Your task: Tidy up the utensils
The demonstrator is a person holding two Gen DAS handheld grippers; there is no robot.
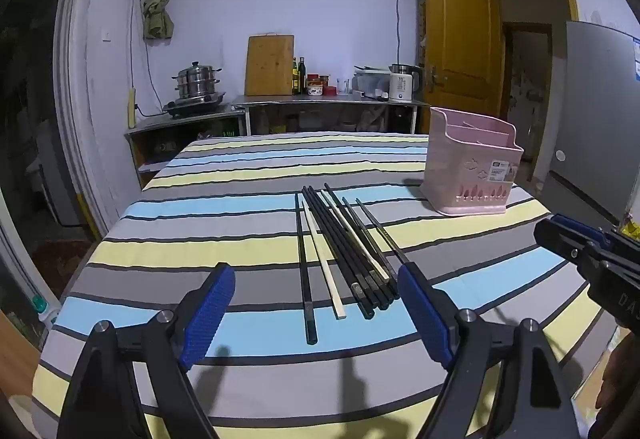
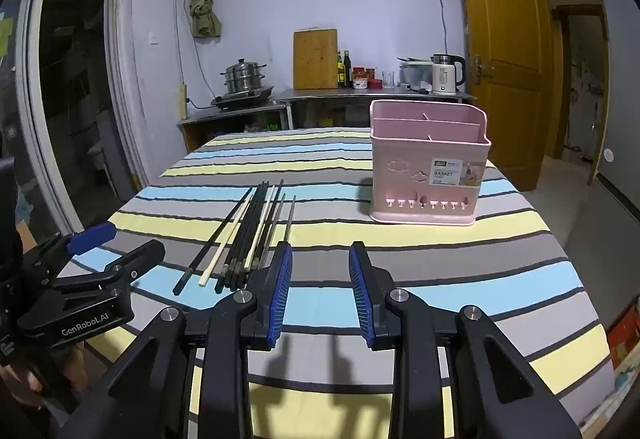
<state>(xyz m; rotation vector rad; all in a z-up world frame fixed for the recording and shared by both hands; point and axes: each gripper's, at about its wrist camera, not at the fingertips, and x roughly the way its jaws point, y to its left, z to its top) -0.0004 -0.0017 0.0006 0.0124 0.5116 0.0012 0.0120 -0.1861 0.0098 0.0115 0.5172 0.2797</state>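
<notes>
Several chopsticks (image 1: 344,251), mostly black with two white ones, lie side by side on the striped tablecloth (image 1: 200,207). My left gripper (image 1: 315,269) hangs just above their near ends, its jaws wide open around the bundle without touching it. A pink utensil basket (image 1: 472,167) with divided compartments stands upright at the far right. In the right wrist view the chopsticks (image 2: 248,235) lie left of my right gripper (image 2: 320,249), which is open over bare cloth with nothing between its blue pads (image 2: 280,279). The basket (image 2: 428,163) stands ahead of it. The left gripper (image 2: 124,239) shows at lower left.
Behind the table runs a steel counter (image 1: 320,103) with a steamer pot (image 1: 196,83), a cutting board (image 1: 269,65), bottles and a kettle (image 1: 402,83). A wooden door (image 2: 508,39) stands open on the right, beside a grey fridge (image 1: 596,111). A hand (image 2: 24,379) holds the left gripper.
</notes>
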